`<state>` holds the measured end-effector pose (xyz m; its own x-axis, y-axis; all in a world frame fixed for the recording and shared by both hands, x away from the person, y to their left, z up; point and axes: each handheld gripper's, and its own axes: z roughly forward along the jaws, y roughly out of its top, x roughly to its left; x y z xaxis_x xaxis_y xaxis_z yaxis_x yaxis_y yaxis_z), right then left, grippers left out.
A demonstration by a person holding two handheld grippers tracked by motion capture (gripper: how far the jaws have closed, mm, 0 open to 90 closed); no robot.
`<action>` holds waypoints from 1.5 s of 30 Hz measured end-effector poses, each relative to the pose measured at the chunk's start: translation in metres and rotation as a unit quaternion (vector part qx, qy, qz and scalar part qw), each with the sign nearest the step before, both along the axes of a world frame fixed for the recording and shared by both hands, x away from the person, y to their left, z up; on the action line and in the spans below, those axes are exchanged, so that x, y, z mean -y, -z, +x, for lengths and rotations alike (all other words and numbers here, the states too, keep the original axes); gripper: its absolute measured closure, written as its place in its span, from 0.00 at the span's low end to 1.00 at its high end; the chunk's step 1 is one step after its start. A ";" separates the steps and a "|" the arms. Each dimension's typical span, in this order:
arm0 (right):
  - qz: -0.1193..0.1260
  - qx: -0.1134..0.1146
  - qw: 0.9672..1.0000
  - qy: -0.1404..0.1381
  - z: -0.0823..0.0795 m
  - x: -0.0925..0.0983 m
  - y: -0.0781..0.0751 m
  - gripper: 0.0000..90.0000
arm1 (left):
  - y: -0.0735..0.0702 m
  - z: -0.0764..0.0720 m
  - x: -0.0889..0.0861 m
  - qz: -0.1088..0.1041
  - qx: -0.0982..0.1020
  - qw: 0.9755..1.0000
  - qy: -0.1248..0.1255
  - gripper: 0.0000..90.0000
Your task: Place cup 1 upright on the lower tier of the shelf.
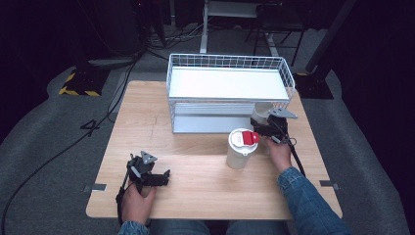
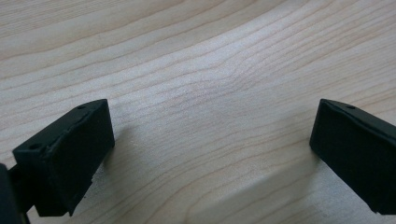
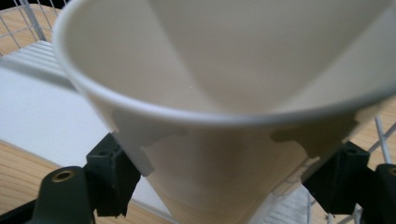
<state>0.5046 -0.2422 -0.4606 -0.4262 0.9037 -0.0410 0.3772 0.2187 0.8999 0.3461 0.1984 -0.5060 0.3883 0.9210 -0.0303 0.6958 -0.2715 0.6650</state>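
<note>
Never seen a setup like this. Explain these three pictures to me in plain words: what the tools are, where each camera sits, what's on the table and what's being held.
A person sits at a wooden table and holds a hand-operated two-jaw gripper in each hand; there is no robot arm.

The high view looks down from above the person's side. The other two pictures come from small cameras riding on the grippers, looking along their black jaws.

On the table stand a white wire basket and a white lidded container with a red flap on top.

The left gripper rests low by the table's near left edge; its own view shows the jaws wide apart over bare wood, holding nothing.

The right gripper, beside the basket, is clamped on a white paper cup, its pads pressing the cup's sides below the rim.
</note>
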 end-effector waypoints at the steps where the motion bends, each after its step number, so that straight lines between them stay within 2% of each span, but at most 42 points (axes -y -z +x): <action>1: -0.001 0.002 1.000 -0.001 0.000 -0.001 0.000 0.25 | 0.000 0.000 0.000 0.000 0.000 1.000 0.000 0.00; 8: -0.005 -0.001 1.000 -0.004 0.002 -0.008 0.003 0.25 | 0.000 0.000 0.000 0.000 0.000 1.000 0.000 0.00; 17: 0.000 -0.016 1.000 -0.002 0.016 -0.013 0.010 0.25 | 0.000 0.000 0.000 0.001 0.000 1.000 0.001 0.00; 26: -0.008 -0.028 1.000 -0.009 0.026 -0.019 0.019 0.25 | 0.000 0.000 0.000 0.000 0.000 1.000 0.000 0.00; 35: -0.002 -0.035 0.999 -0.011 0.030 -0.018 0.020 0.25 | 0.000 0.000 0.000 0.001 0.000 1.000 0.001 0.00; 39: 0.011 -0.045 0.999 -0.007 0.032 -0.016 0.020 0.25 | 0.000 0.000 0.000 0.000 0.000 1.000 0.000 0.00; 45: 0.000 -0.042 0.999 -0.009 0.031 -0.018 0.021 0.20 | 0.000 0.000 0.000 0.000 0.000 1.000 0.000 0.00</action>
<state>0.5358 -0.2242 -0.4814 -0.4438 0.8961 -0.0046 0.4484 0.2265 0.8647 0.3461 0.1985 -0.5060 0.3892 0.9207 -0.0298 0.6959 -0.2727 0.6643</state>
